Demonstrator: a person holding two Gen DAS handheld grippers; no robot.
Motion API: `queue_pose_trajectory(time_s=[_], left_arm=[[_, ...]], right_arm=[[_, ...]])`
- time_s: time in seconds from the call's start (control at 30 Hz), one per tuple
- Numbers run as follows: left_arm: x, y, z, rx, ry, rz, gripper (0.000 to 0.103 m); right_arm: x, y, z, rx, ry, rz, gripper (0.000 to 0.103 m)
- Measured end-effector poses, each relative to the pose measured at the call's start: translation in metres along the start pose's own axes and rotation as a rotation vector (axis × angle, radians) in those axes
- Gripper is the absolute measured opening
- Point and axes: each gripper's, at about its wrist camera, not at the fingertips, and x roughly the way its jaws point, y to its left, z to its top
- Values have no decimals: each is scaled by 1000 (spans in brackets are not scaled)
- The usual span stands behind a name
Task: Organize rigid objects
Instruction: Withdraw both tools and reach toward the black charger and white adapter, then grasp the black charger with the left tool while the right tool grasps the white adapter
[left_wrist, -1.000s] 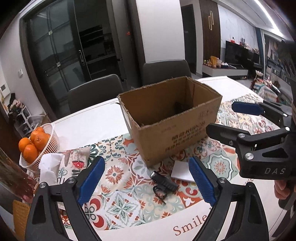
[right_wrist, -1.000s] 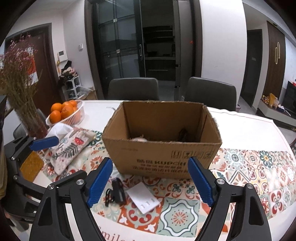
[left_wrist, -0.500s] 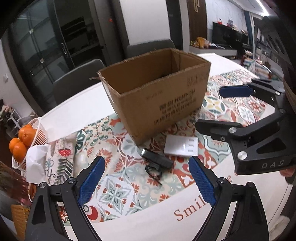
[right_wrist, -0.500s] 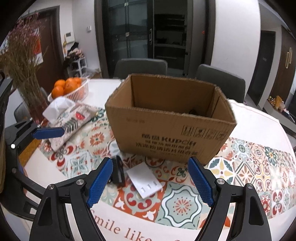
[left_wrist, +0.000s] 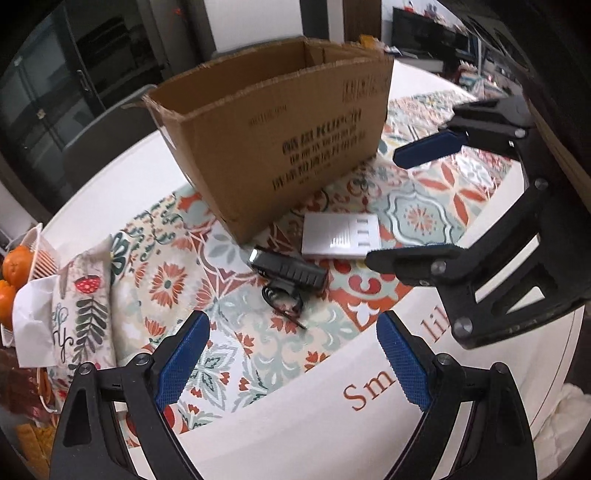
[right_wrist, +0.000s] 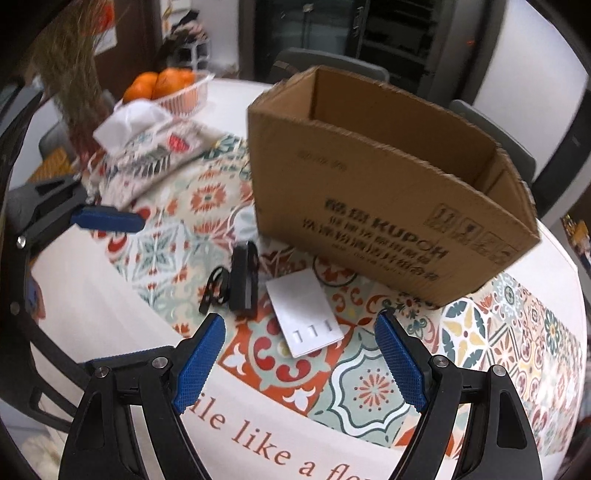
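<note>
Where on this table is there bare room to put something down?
Free: the plain white strip with red lettering at the near edge, and the patterned cloth right of the flat white box. Crowded: before the brown cardboard box, where the black gadget lies beside the white box.
</note>
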Motion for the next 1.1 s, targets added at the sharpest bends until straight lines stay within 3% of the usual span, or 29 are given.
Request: queue_pose_trajectory(time_s=[0.23, 0.57, 1.1], left_arm=[[19, 6, 9, 66, 57, -25, 92], [40, 10, 26, 135, 77, -48, 92], [75, 12, 39, 194, 93, -107, 89]], right_arm=[[30, 3, 6, -92, 153, 38, 84], [54, -3, 14, -145, 257, 72, 84], [92, -15, 8, -98, 245, 142, 83]])
